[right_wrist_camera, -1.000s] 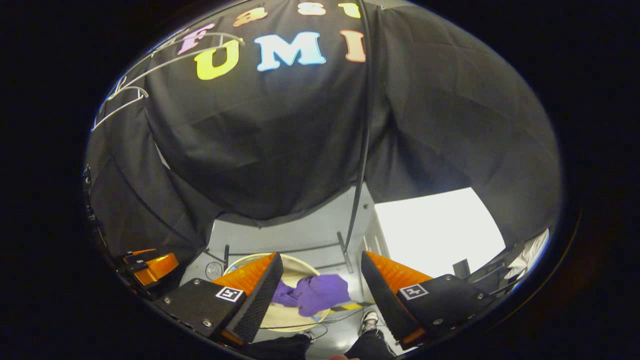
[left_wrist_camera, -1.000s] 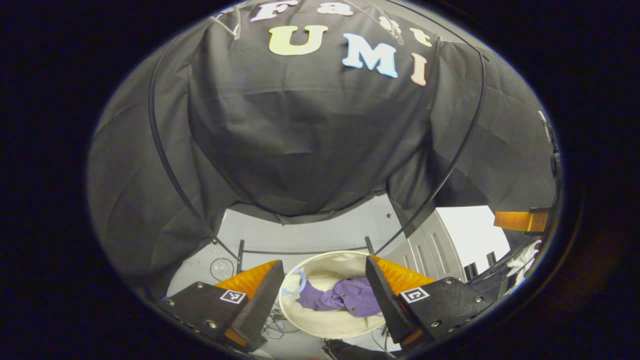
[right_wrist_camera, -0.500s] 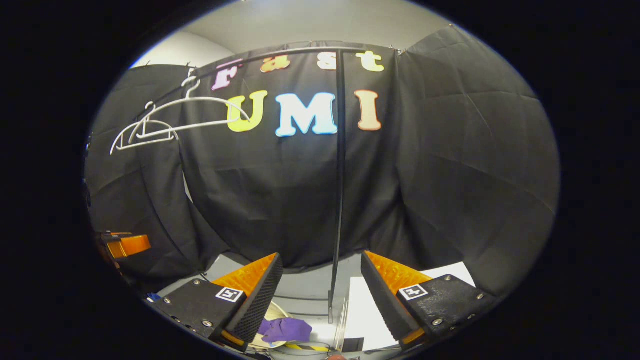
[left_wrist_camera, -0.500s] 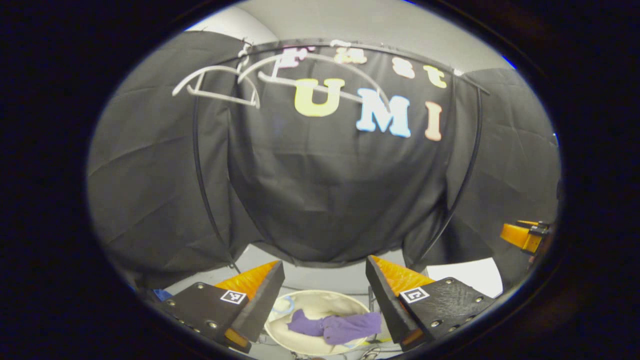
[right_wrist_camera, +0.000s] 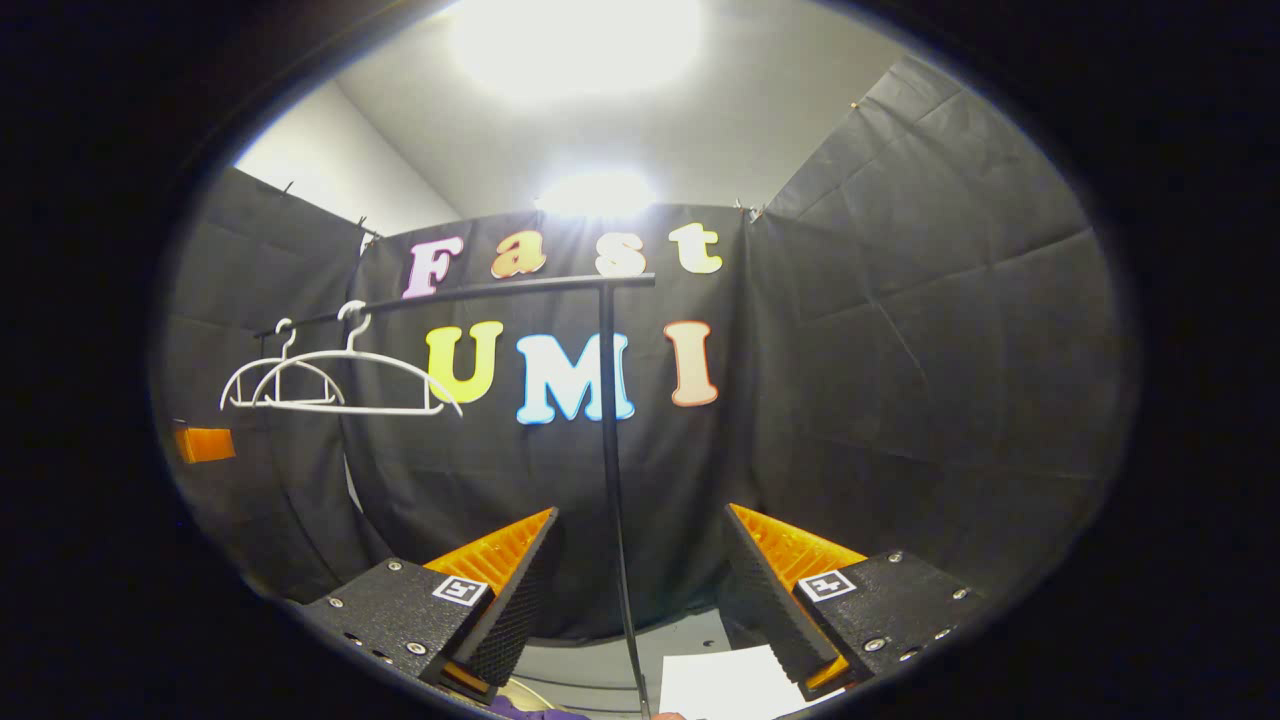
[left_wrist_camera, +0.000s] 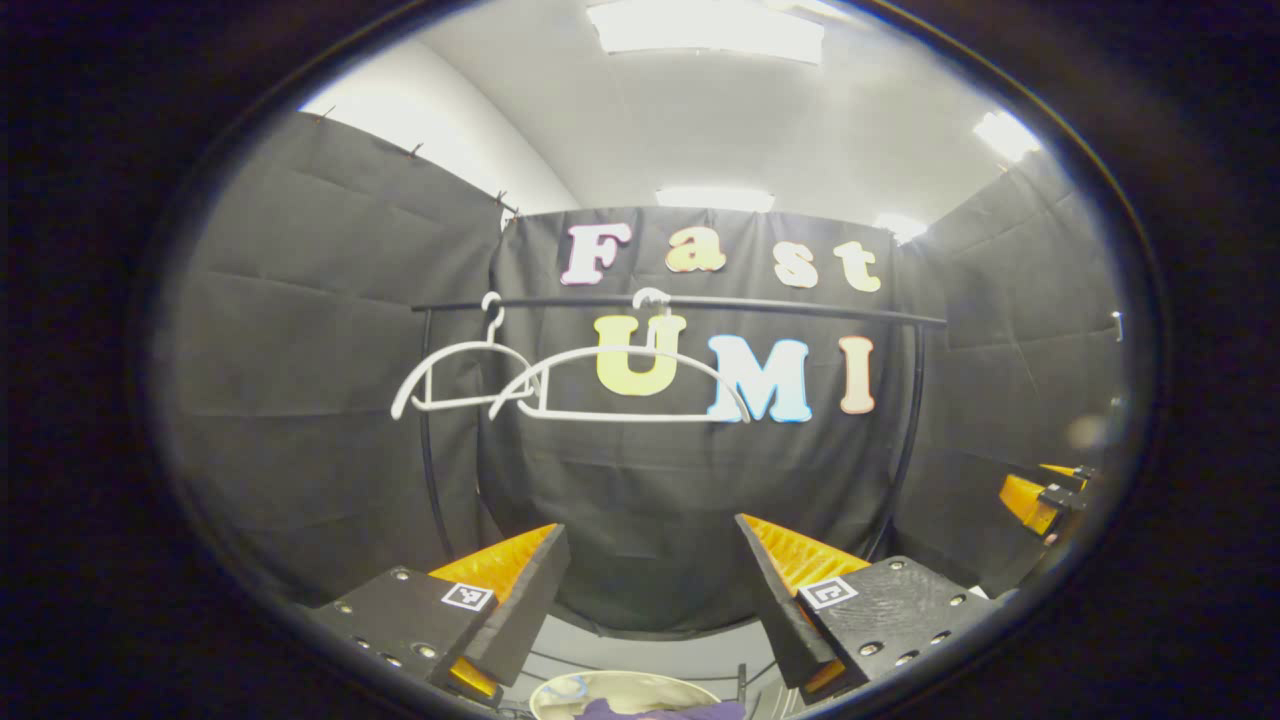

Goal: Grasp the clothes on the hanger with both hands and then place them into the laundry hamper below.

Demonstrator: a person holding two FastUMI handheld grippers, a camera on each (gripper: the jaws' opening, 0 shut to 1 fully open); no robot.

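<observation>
Open room is left beneath the rail, where two bare hangers are hung. The right side is barred by the rack's upright post.

No legible txt; just square b/w marker tags on the fingers.

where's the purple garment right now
It lies in the laundry hamper at the bottom edge of the left gripper view, a sliver of purple garment below the gap between the open left gripper fingers, under the rail.
</observation>
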